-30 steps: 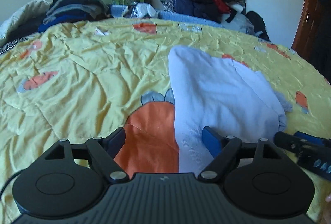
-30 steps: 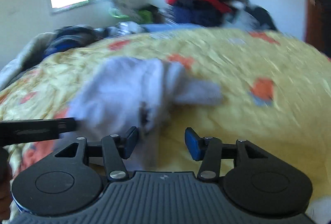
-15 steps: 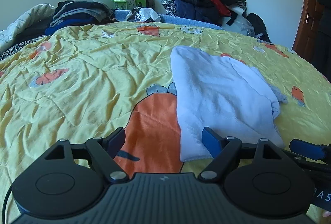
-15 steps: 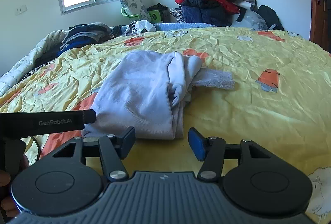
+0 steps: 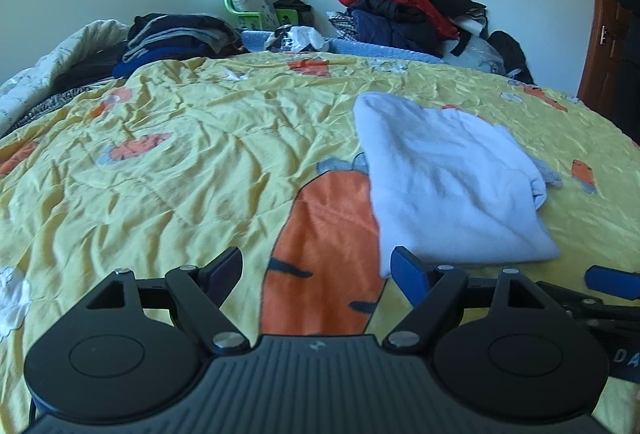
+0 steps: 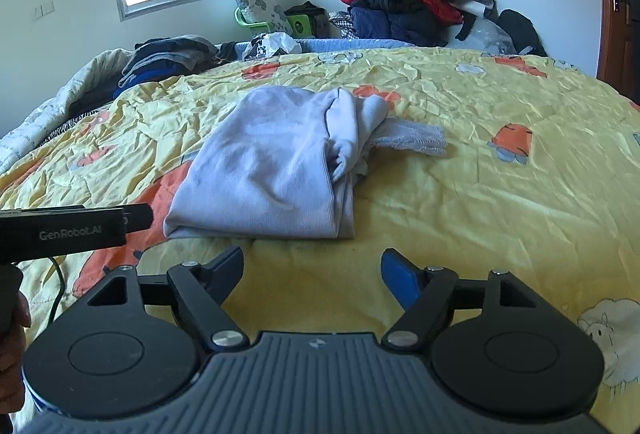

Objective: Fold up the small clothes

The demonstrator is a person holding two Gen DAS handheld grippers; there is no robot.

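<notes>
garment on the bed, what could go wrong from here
The garment is folded, but its right edge is bunched and a lacy strip sticks out, so the next fold may come out lumpy. The quilt under it is wrinkled; a low pinch might catch quilt too. Both tools, left and right, are open and empty.

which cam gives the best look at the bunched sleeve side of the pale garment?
Right wrist: the pale garment sits centred, its bunched folds and lacy cuff in plain sight. Left wrist shows the garment off to the right, mostly its smooth top, the bunched edge only a sliver.
</notes>
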